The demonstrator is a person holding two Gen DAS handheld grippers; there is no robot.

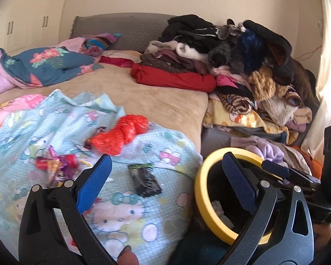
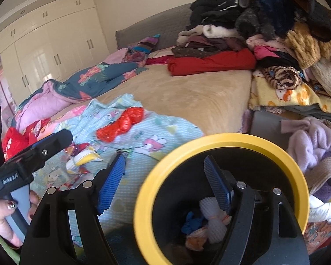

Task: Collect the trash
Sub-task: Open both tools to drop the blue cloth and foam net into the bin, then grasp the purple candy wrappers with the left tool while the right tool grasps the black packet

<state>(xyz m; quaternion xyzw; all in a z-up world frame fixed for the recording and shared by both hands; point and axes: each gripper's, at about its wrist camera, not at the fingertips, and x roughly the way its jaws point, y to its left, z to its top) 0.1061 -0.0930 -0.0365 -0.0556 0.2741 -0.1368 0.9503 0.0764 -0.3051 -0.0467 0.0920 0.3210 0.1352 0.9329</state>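
Observation:
A black bin with a yellow rim (image 1: pixel 200 190) (image 2: pixel 227 138) stands beside the bed, with trash inside (image 2: pixel 211 223). On the Hello Kitty blanket (image 1: pixel 130 216) (image 2: pixel 165 128) lie a crumpled red plastic bag (image 1: pixel 119 135) (image 2: pixel 121 124), a dark wrapper (image 1: pixel 144 180), colourful wrappers (image 1: pixel 55 164) and a white and yellow wrapper (image 2: pixel 83 158). My left gripper (image 1: pixel 165 181) is open and empty, over the blanket's edge and the bin. My right gripper (image 2: pixel 165 176) is open and empty, its right finger over the bin mouth. The right gripper's fingers (image 1: pixel 275 167) show in the left wrist view.
A tall pile of clothes and blankets (image 1: pixel 242 66) (image 2: pixel 286 44) sits at the bed's right side. A floral quilt (image 1: pixel 44 64) (image 2: pixel 94 79) lies at the left. White wardrobes (image 2: pixel 55 50) stand behind. The left gripper's body (image 2: pixel 28 156) is at the left.

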